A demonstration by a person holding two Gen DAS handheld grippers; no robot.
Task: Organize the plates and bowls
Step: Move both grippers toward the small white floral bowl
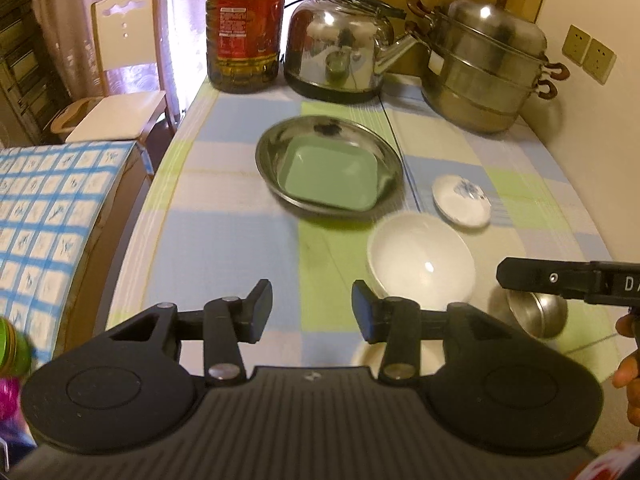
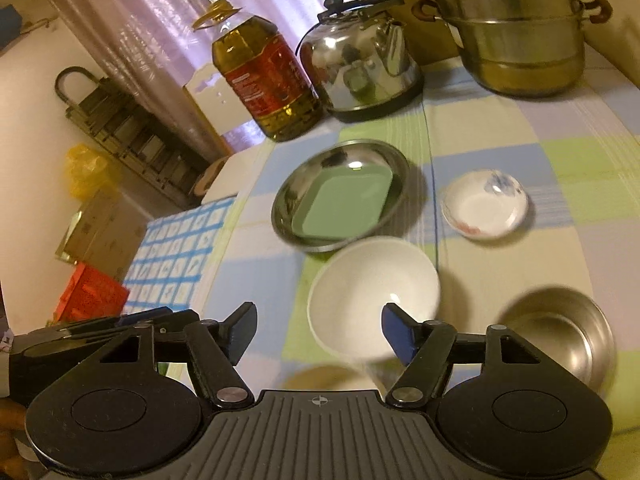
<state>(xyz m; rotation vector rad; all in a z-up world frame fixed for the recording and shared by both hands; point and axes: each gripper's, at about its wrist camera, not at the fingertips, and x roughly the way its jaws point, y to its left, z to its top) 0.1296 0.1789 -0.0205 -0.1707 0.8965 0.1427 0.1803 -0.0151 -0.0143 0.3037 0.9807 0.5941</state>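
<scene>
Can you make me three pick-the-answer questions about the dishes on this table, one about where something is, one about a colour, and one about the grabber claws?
1. Where is the green square dish?
A. inside the round metal plate
B. under the kettle
C. on the chair

2. What colour is the big bowl nearest the grippers?
A. red
B. white
C. black

3. How are the two grippers?
A. both squeezing a bowl
B. one holding a spoon
C. both open and holding nothing

Answers:
1. A, the green dish lies within the metal plate's rim in both views.
2. B, the big bowl is plain white inside and out.
3. C, the left gripper and right gripper show spread jaws with only the checked tablecloth and bowl behind them.
</scene>
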